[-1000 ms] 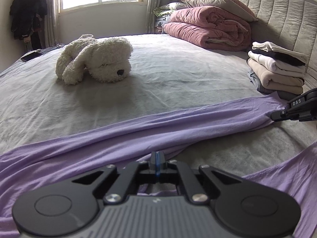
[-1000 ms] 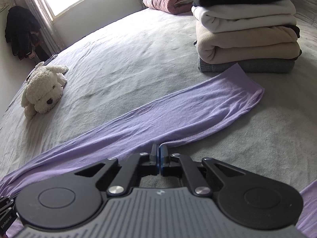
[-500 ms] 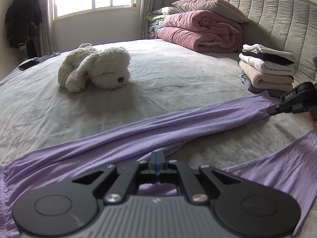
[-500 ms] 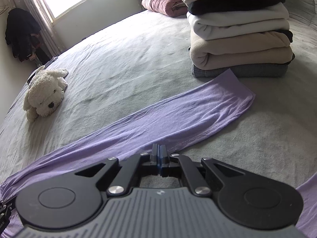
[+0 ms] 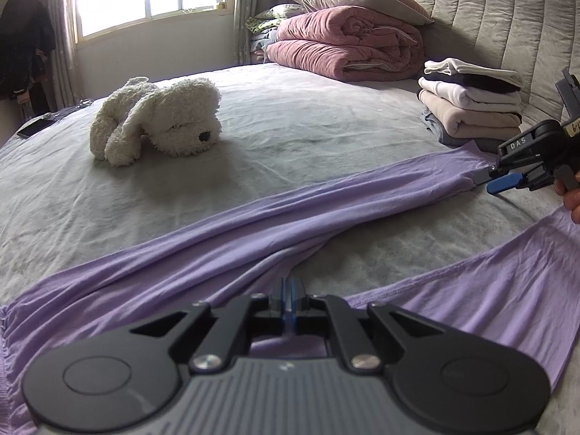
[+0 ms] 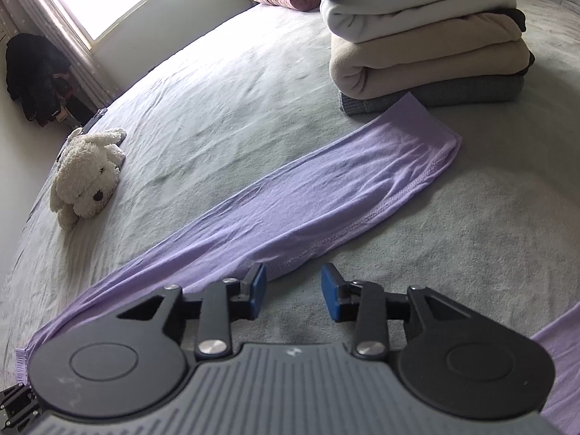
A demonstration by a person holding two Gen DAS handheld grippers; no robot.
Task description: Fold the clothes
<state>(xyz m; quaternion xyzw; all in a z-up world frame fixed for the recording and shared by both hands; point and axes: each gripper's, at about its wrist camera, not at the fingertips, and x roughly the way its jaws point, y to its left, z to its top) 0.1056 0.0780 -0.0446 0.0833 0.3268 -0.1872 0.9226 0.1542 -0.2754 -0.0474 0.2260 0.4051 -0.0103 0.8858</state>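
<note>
Fingers of your left gripper (image 5: 289, 295) are pressed together, apparently pinching a fold of the lilac garment (image 5: 232, 250), though the contact is partly hidden. Your right gripper (image 6: 293, 291) has its blue pads (image 6: 330, 291) spread apart just beside the sleeve (image 6: 326, 195), gripping nothing. Farther on, the sleeve's cuff touches the stack of folded clothes (image 6: 427, 47); a plush dog (image 5: 156, 121) lies well apart on the grey bed (image 5: 290, 127).

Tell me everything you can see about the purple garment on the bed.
The purple garment is thin, stretchy-looking lilac knit with stitched hems. One long, wrinkled sleeve or leg lies flat across the grey bed, its end touching the folded stack. The left gripper is shut on its fabric; the right gripper is open beside it.
</note>
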